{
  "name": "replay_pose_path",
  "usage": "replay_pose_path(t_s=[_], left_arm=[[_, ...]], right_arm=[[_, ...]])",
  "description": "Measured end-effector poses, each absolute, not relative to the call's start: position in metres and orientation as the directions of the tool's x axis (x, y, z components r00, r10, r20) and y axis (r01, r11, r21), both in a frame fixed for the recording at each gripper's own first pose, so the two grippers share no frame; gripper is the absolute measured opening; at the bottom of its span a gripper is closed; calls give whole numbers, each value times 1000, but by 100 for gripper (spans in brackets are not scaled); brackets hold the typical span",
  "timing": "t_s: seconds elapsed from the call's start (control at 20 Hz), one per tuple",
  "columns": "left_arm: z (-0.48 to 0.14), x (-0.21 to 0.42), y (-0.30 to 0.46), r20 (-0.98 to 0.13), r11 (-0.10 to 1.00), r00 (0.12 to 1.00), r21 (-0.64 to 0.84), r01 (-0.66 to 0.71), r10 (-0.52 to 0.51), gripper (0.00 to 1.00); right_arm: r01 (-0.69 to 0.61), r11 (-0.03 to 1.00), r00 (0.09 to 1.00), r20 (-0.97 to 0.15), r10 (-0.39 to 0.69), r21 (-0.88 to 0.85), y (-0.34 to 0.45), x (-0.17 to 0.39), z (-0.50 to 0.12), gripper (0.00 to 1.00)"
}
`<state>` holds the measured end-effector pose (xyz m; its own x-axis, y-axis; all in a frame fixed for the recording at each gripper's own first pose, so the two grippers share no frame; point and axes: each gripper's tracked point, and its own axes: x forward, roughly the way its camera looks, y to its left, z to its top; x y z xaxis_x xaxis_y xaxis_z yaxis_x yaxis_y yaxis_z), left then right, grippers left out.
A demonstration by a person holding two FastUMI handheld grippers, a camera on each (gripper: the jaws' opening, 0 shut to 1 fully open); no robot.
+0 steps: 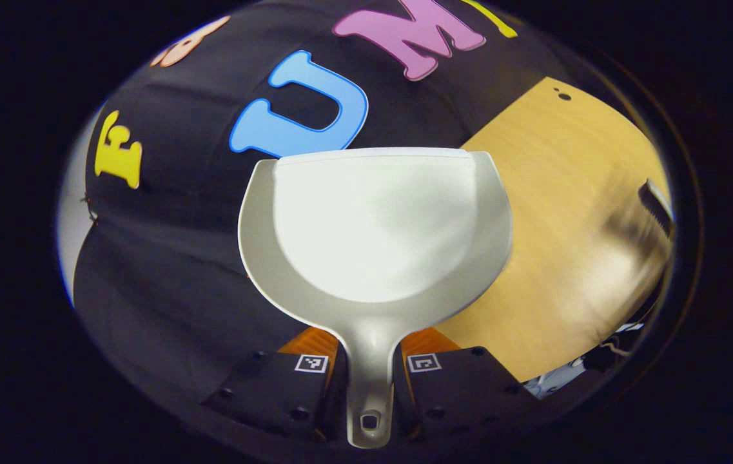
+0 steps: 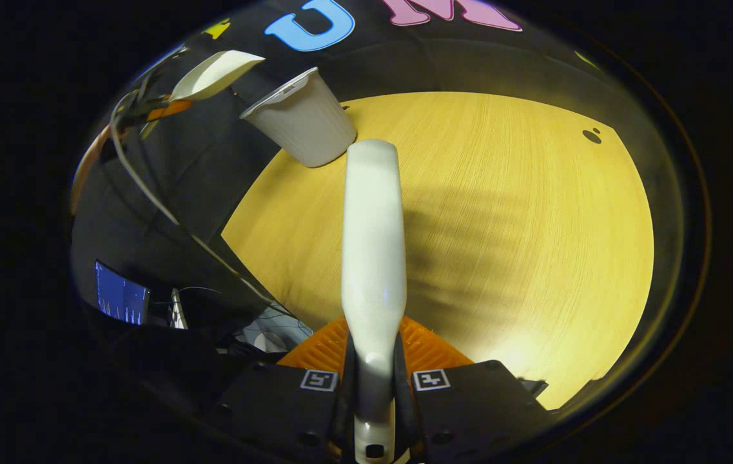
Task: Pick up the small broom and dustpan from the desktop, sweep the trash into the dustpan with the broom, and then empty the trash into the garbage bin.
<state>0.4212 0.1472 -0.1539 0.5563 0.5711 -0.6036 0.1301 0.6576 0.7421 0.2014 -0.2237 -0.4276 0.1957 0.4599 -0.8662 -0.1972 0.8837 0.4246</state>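
Left gripper (image 1: 369,370): both fingers press on the dustpan's handle from either side, low in the left gripper view.
Dustpan (image 1: 376,225): pale grey-white, held in the air in front of the black cloth wall (image 1: 173,212), off the table's edge; its pan looks bare inside.
Dustpan axis: the long axis runs straight away from the left gripper, handle end with its hanging hole nearest the camera, the wide flat lip pointing forward and up the view.
Dustpan from afar: in the right gripper view it sits high at the upper left (image 2: 215,74), tilted, lip towards the bin and just beside the bin's rim; whether it touches cannot be told.
Right gripper (image 2: 374,380): its fingers clamp the broom's handle between them, at the bottom of the right gripper view.
Broom (image 2: 372,258): white, long and narrow; its axis lies along the gripper's line, handle end near the camera, far rounded end pointing forward towards the bin. The bristles are hidden from this side.
Broom from afar: a dark blurred shape at the right edge of the left gripper view; too smeared to tell more.
Garbage bin (image 2: 305,122): white, tapered, standing at the table's far left corner, near the broom's far end.
Table (image 2: 501,219): yellow wood grain, carrying a ribbed shadow right of the broom.
Screen (image 2: 121,299): lit blue, low left beyond the table edge.
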Motion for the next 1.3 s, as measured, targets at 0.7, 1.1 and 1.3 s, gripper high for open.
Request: replay_pose_path(t_s=[0.7,1.1,1.3], left_arm=[[-366,346,-23,-900,986,436,91,141,21,29],[-505,369,-25,-963,992,270,-46,-114,-14,29],[-506,384,-20,-977,997,209,31,-77,47,30]], right_arm=[[-174,938,109,-940,322,301,-272,193,-480,29],[64,965,115,-963,244,253,-286,227,-535,28],[63,977,102,-975,195,202,-255,243,-559,28]])
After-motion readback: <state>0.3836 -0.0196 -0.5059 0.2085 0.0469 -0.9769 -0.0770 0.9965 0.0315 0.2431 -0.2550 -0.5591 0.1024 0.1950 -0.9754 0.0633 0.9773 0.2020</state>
